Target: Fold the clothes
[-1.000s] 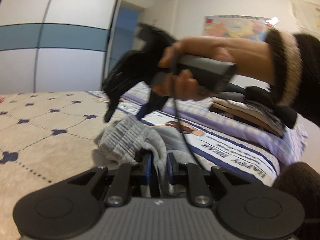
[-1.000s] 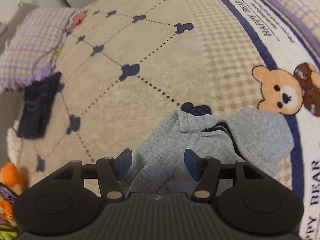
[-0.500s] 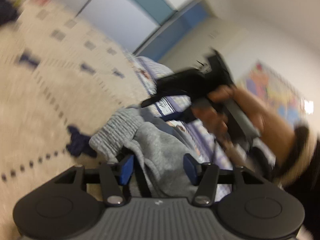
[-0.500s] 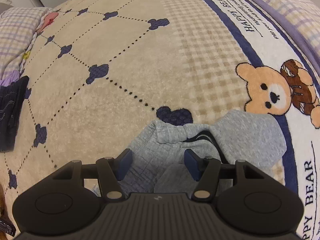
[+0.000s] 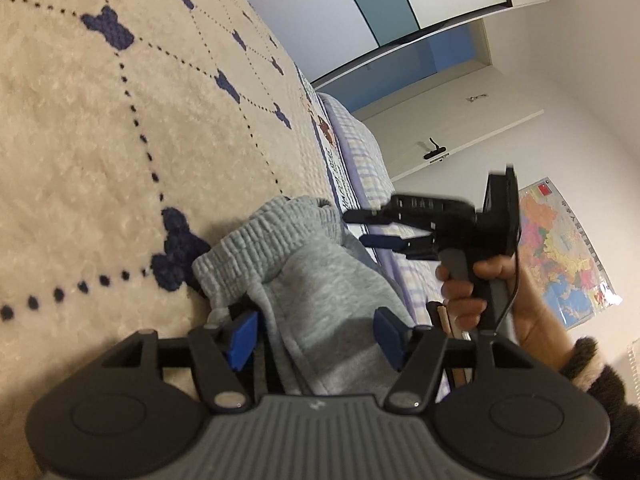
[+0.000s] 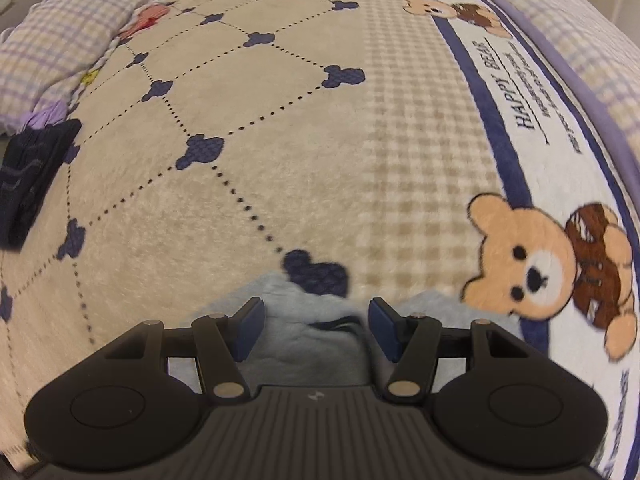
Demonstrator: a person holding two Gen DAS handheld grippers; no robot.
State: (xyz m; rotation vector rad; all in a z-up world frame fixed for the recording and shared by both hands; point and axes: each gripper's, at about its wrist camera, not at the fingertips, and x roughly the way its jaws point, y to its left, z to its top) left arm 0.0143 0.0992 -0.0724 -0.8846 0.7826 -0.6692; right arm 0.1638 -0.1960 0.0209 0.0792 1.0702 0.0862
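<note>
A grey sweat garment [image 5: 320, 280] with a ribbed band [image 5: 256, 240] lies crumpled on the beige bear blanket [image 6: 280, 160]. My left gripper [image 5: 316, 332] is rolled onto its side, its jaws opening. The grey cloth runs between them and the blue pads [image 5: 240, 336] stand clear of it. My right gripper [image 5: 356, 228] is held in a person's hand [image 5: 480, 292] and hovers just past the garment's far side. In its own view the right gripper [image 6: 316, 328] is open above the grey garment [image 6: 304, 344], with cloth below the gap and nothing pinched.
A checked pillow [image 6: 60, 40] and a dark folded garment [image 6: 32, 176] lie at the blanket's left edge. Beyond the bed stand a white and blue wardrobe [image 5: 360, 20], a door [image 5: 440, 132] and a wall map [image 5: 560, 260].
My left gripper opened off the grey cloth, rolled sideways and sank toward the bed. My right gripper moved forward and down, so less of the garment shows in its view.
</note>
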